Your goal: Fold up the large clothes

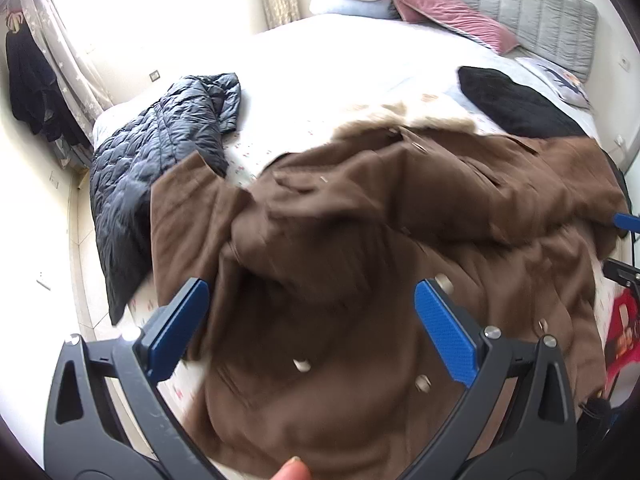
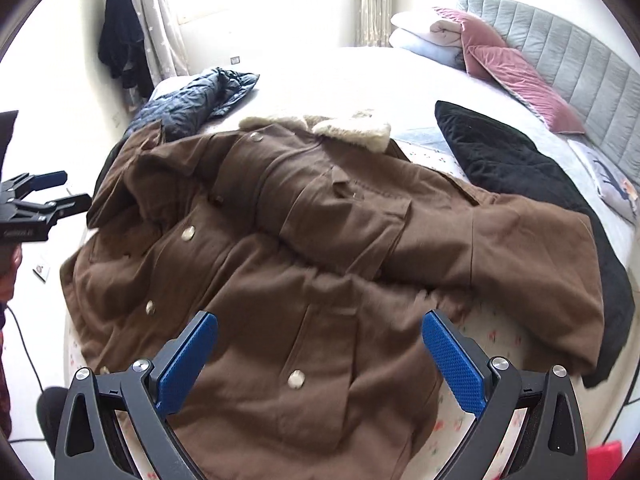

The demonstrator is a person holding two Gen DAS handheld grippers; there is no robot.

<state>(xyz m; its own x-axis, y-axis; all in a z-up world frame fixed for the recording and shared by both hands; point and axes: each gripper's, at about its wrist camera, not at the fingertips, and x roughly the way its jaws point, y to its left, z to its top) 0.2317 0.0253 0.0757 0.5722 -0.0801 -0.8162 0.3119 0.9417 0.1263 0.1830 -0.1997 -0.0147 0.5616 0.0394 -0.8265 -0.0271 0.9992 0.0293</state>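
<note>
A big brown coat [image 2: 304, 240] with a cream fleece collar [image 2: 352, 128] and metal snap buttons lies front-up on the bed, both sleeves lying across its chest. In the left wrist view the coat [image 1: 360, 280] is blurred and fills the space below my left gripper [image 1: 312, 292], which is open and holds nothing. From the right wrist view that left gripper [image 2: 68, 191] hovers just off the coat's left edge. My right gripper [image 2: 320, 320] is open above the coat's lower front, empty; it peeks in at the right edge of the left wrist view [image 1: 624, 246].
On the bed's far left lies a navy quilted jacket [image 2: 192, 100]; a black garment [image 2: 504, 160] lies right of the coat. Pink pillows [image 2: 520, 76] and folded blankets [image 2: 424, 36] sit by the grey headboard [image 2: 568, 52]. A red object [image 2: 604, 456] is at the lower right.
</note>
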